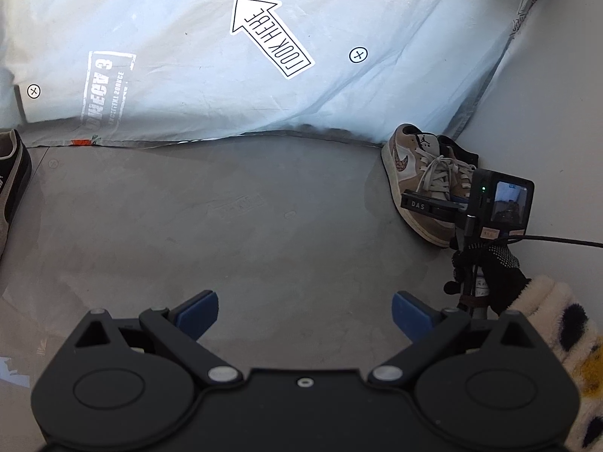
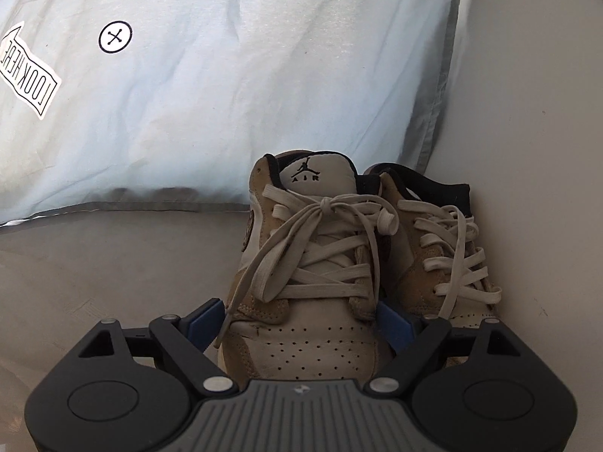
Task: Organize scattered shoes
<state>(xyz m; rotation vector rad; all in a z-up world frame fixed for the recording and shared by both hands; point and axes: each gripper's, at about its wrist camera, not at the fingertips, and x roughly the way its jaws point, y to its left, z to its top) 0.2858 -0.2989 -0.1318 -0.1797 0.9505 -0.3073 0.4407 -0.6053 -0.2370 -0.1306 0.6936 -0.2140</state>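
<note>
Grey floor, crinkly pale sheet (image 1: 211, 86) behind it with a "LOOK HERE" arrow sticker (image 1: 269, 34).
My right gripper (image 2: 299, 324) is spread around the toe of a tan suede sneaker (image 2: 305, 263), "AIR" on its tongue, with its twin (image 2: 444, 248) touching beside it; left gripper (image 1: 304, 310) is apart, holding nothing.

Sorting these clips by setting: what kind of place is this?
Likely a staged recording corner, not a lived-in room: a pale printed sheet covering the wall, a bare grey floor, and a tan sneaker pair.
</note>
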